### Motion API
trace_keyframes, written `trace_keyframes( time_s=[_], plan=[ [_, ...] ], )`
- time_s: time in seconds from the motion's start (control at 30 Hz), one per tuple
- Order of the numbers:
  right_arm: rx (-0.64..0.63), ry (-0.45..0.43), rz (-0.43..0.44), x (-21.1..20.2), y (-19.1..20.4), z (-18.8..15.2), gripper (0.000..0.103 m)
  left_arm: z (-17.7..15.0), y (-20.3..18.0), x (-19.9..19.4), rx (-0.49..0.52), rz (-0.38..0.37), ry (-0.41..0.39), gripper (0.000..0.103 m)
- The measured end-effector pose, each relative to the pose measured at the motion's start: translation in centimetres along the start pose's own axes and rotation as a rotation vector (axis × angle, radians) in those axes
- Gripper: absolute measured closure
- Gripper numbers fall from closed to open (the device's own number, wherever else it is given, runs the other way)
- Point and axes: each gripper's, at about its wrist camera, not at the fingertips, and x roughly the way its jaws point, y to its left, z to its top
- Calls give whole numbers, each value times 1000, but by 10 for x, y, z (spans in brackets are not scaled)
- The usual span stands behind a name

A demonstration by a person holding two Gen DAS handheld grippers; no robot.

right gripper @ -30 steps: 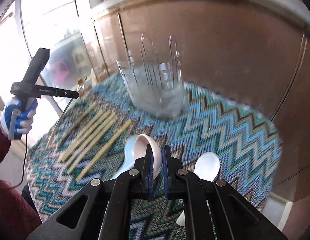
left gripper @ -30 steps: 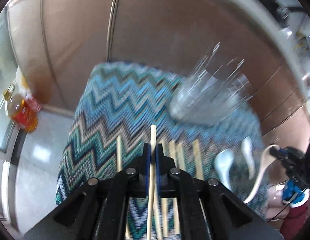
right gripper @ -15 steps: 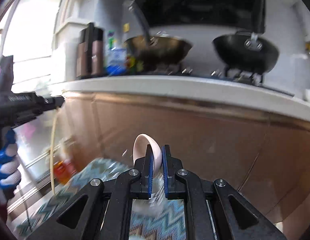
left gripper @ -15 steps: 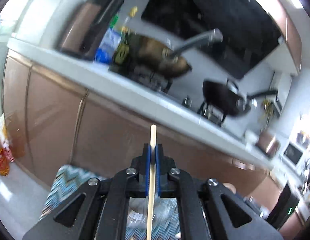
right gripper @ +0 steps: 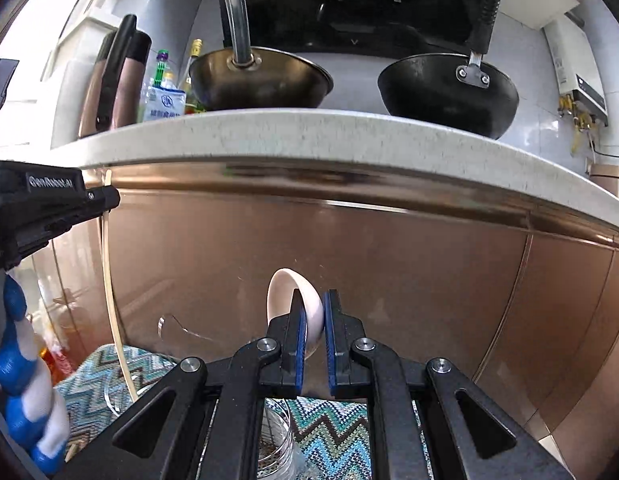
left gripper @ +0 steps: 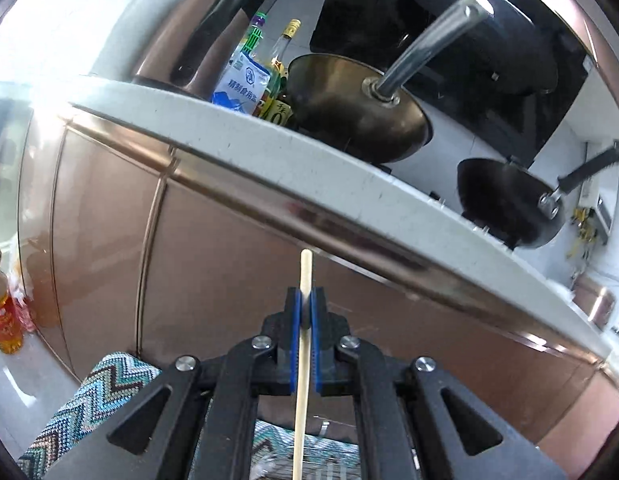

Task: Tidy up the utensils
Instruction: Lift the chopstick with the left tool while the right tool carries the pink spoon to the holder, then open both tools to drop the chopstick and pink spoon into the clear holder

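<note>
My left gripper is shut on a pale wooden chopstick that stands upright, its lower end over the clear glass holder at the bottom edge. In the right wrist view the left gripper holds that chopstick hanging down into the clear glass holder. My right gripper is shut on a white ceramic spoon, bowl end up, held above the holder. Both grippers are tilted up toward the counter.
A zigzag-patterned cloth covers the table below. Brown cabinet fronts stand close ahead under a white countertop with two woks and bottles. An oil bottle stands on the floor at left.
Both grippers have swung up from looking down at the table to facing the counter, lifting the chopstick and the spoon upright over the glass holder. The utensils on the cloth have left view.
</note>
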Motion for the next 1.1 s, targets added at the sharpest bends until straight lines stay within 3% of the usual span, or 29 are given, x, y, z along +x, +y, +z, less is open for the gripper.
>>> trace_keyframes(
  time_s=[0.13, 0.23, 0.27, 0.33, 0.47, 0.67, 0.93, 1.1],
  plan=[
    [-15, 13, 12, 4, 6, -19, 90, -21, 2, 5, 52, 36, -19, 98],
    [-7, 24, 22, 4, 7, -25, 67, -28, 4, 1, 66, 30, -11, 96],
    [-6, 18, 20, 1, 6, -27, 63, -28, 3, -1, 70, 28, -9, 96],
    [-1, 9, 17, -5, 4, -24, 63, -25, 3, -11, 87, 27, -16, 95],
    [-3, -16, 11, -26, 0, -12, 63, -6, 3, -43, 121, 23, -52, 72],
    [0, -54, 1, -76, -12, 17, 63, 31, 5, -104, 199, 61, -80, 70],
    [4, -47, 22, -164, -36, 44, 63, 67, 27, -183, 212, 70, 26, 69],
    [15, 15, 71, -197, -51, 41, 63, 57, 41, -209, 255, 38, 192, 69]
  ],
)
